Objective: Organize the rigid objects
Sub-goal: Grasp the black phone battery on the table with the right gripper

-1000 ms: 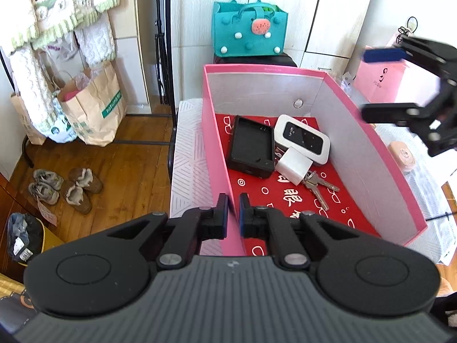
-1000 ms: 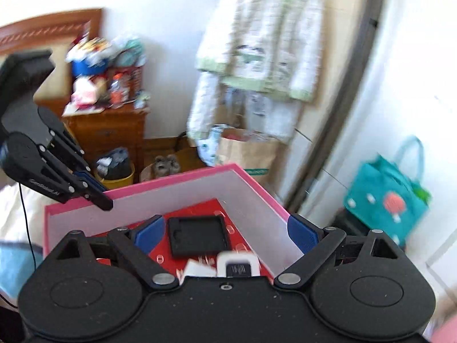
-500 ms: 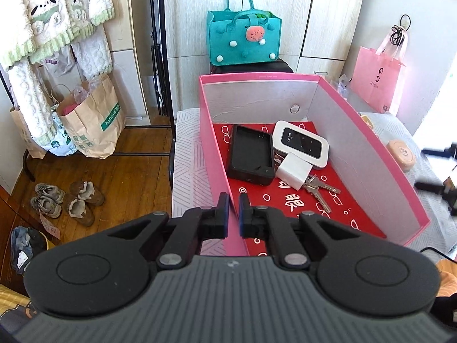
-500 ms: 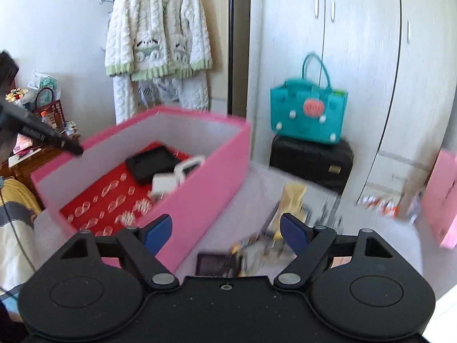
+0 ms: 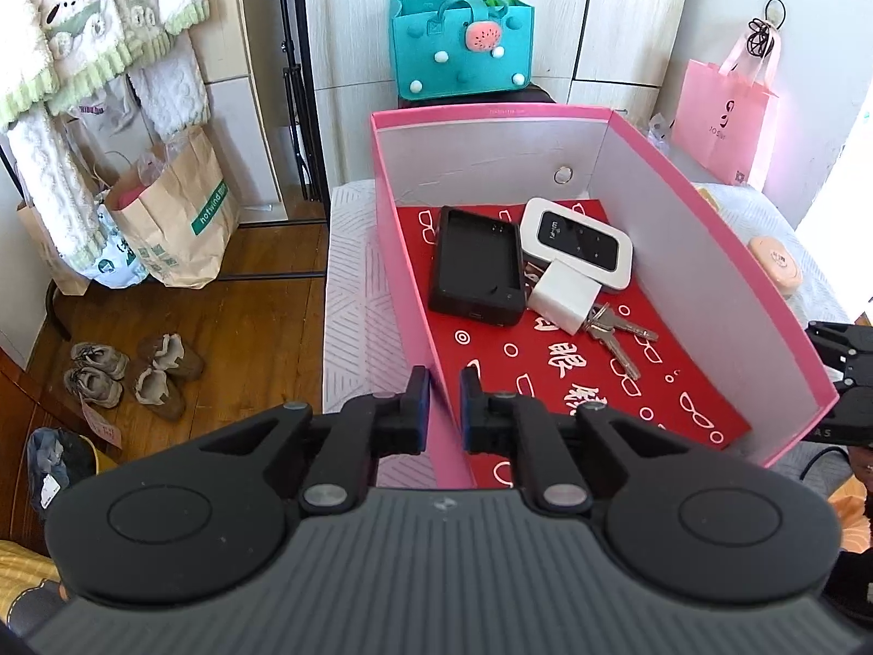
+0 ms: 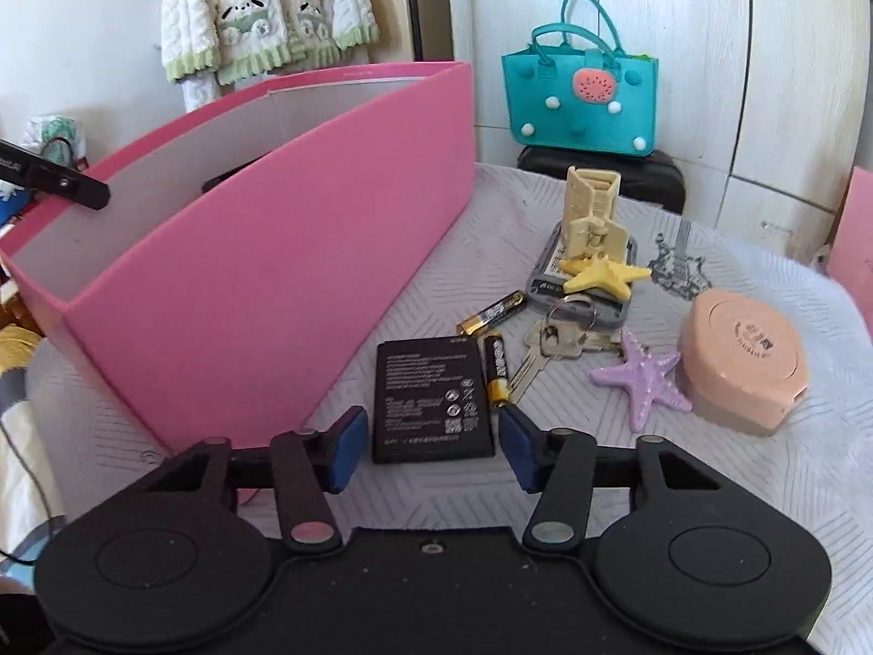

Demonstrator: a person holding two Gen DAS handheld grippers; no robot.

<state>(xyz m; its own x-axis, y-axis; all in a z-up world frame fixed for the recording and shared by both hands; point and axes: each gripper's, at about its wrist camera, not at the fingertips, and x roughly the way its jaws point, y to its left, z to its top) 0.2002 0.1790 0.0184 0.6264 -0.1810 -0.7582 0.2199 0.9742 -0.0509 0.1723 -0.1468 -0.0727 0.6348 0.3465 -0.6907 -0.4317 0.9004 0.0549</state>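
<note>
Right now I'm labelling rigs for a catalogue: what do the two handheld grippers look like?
Both are matte black. The left gripper has a ribbed grey body, round side discs, silver pivot pins and dark blue pads. The right gripper has a speckled black body, triangular cutouts in its linkages and brighter blue pads.

Matt pink cardboard box, shiny metal keys, glossy black plastic battery, textured white cloth cover

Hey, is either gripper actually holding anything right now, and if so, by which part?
The left gripper is clamped on the pink box's near side wall. The right gripper's jaws are closing around the flat black battery, not yet touching.
</note>
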